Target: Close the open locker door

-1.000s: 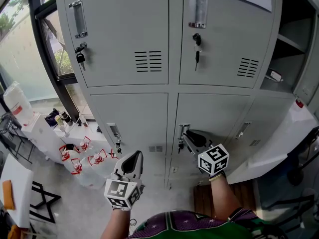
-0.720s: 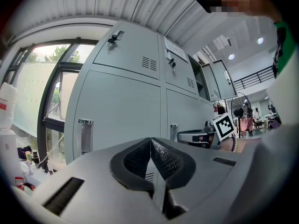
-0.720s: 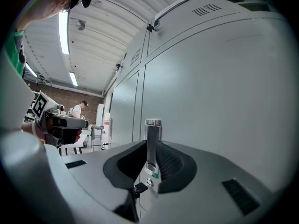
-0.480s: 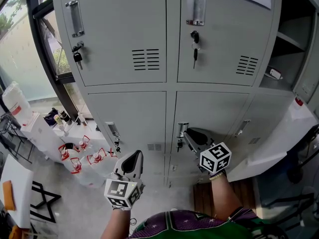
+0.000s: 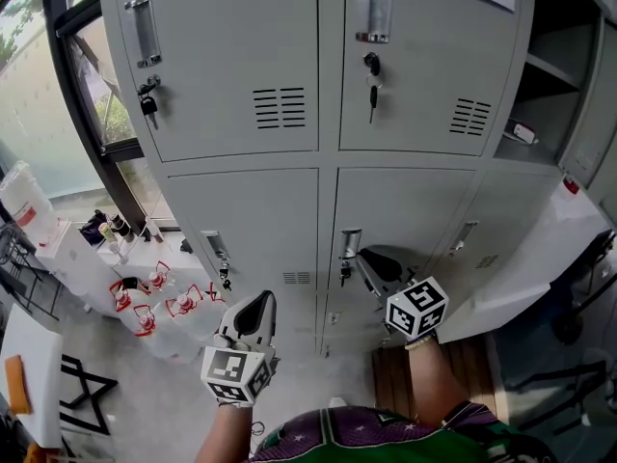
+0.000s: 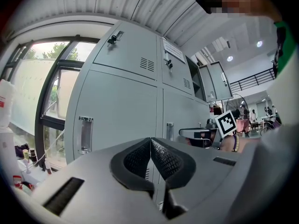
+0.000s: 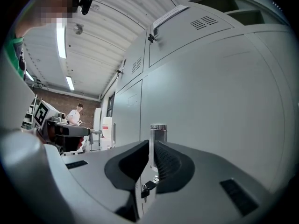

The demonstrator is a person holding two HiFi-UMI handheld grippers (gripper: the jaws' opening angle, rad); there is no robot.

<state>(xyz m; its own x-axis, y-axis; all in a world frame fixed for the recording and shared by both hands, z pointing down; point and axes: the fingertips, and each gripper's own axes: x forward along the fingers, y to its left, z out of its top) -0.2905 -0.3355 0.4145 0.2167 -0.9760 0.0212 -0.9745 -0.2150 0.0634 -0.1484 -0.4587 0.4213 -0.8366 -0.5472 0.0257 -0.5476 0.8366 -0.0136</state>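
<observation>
Narrower than before: right gripper [image 5: 366, 261] jaws, closing, lower middle handle [image 5: 349, 244] showing through their gap. Left gripper [image 5: 258, 305]: pressed together, empty. Open door [image 5: 525, 283]: apparently far right, untouched. Step: approach. Next: reach its edge, push shut.

Grey lower-mid locker door [image 5: 405, 220], looks shut.

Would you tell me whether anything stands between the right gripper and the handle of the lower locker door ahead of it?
Nothing visible does. The right gripper, jaws closing with nothing between them, points straight at the handle; a key hangs just below it.
</observation>
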